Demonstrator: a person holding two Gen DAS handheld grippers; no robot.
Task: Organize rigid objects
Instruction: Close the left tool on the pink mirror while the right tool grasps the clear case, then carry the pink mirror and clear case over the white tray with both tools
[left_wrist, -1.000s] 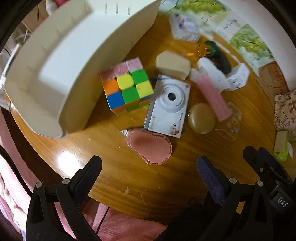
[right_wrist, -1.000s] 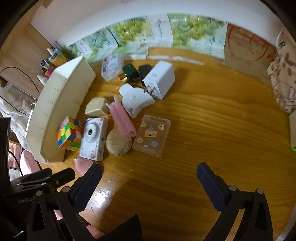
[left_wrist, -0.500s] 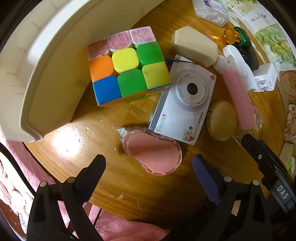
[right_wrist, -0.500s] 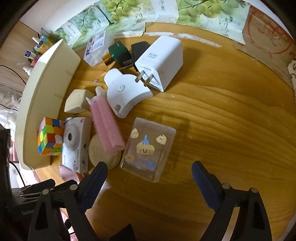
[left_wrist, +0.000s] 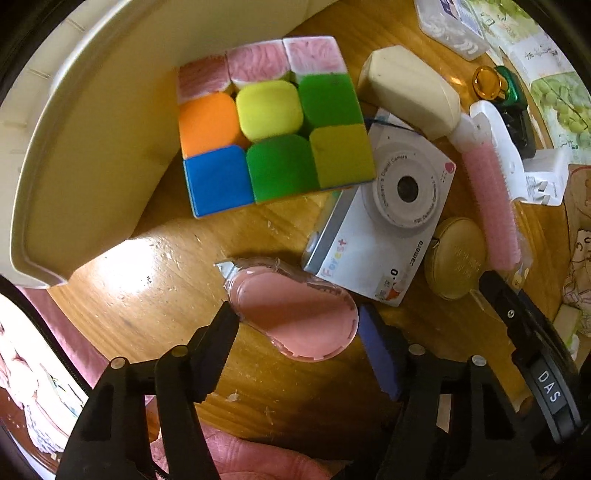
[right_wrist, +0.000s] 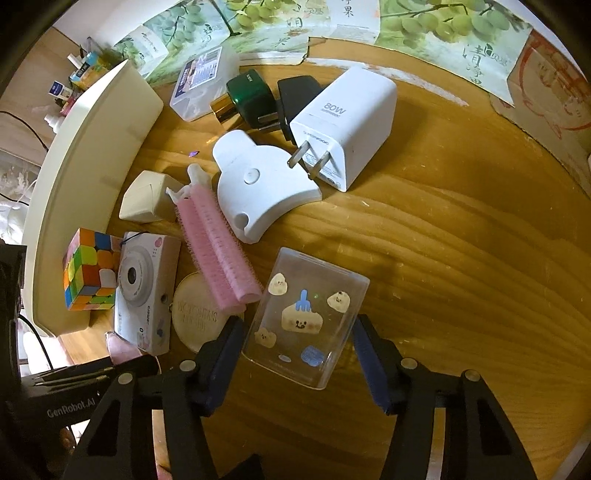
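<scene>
- Right now both my grippers point steeply down at the wooden table (right_wrist: 461, 258), each straddling its own target, jaws closing on both.
- My left gripper (left_wrist: 297, 325) brackets the pink case (left_wrist: 295, 317), a flat, rounded plastic shell lying just in front of the toy camera (left_wrist: 384, 218). The pads sit right at its two edges; I can't tell if they press yet.
- It looks light, stiff and smooth, so I judge it may skid or squirt out. Best hold is across its short width, low, near the table.
- My right gripper (right_wrist: 295, 332) flanks the clear box (right_wrist: 306, 317) with the cartoon stickers; a sliver of gap shows at each pad, so no grip yet.
- That box looks hard, glossy and thin-walled, likely slippery and a bit crackable. I'd take it square on its two long sides, gently.
- Room: the box has bare wood to its right and front; on its left the round gold tin (right_wrist: 199, 314) and pink hair roller (right_wrist: 218, 243) crowd close.
- The pink case nearly touches the camera behind it; the colour cube (left_wrist: 273, 125) and cream tray (left_wrist: 74, 147) stand further back, and the table edge is close below my fingers.
- Straight up looks like the cleanest exit for both.
</scene>
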